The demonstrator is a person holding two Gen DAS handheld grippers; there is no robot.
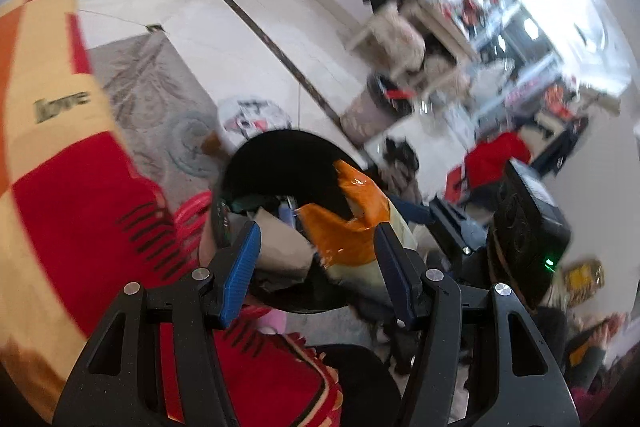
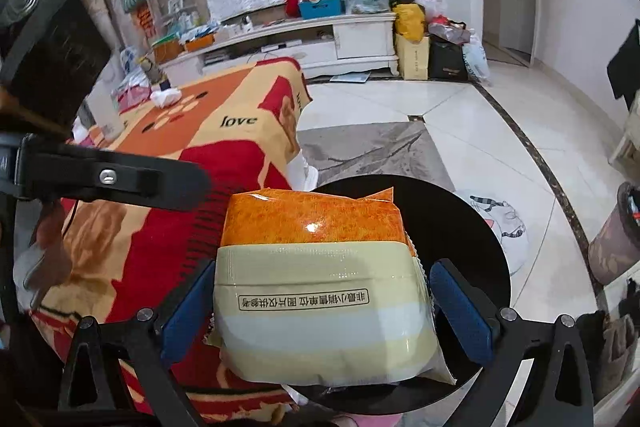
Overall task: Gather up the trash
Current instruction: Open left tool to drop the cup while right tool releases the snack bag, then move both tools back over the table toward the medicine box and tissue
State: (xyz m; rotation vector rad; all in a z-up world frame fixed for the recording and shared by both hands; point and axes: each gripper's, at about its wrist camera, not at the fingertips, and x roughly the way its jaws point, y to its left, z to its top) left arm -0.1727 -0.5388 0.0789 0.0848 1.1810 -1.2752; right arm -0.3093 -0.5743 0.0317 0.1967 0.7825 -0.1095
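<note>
In the left wrist view, the left gripper [image 1: 316, 251] hangs released, its blue fingers [image 1: 242, 269] spread wide with nothing between them. Just ahead of it is a black trash bin [image 1: 280, 163], open-mouthed, with crumpled paper [image 1: 280, 251] inside. An orange-and-cream snack packet [image 1: 352, 223] leans over the bin's near right rim, close to the right finger; whether they touch cannot be told. A red and yellow blanket [image 1: 60, 187] lies to the left.

In the right wrist view, the right gripper [image 2: 326, 301] has the snack packet [image 2: 320, 267] between its blue fingers [image 2: 464, 311], orange end pointing away. Whether the pads press it cannot be told. The packet hangs over the trash bin [image 2: 452, 223]. The blanket [image 2: 224, 131] covers a desk to the left.
</note>
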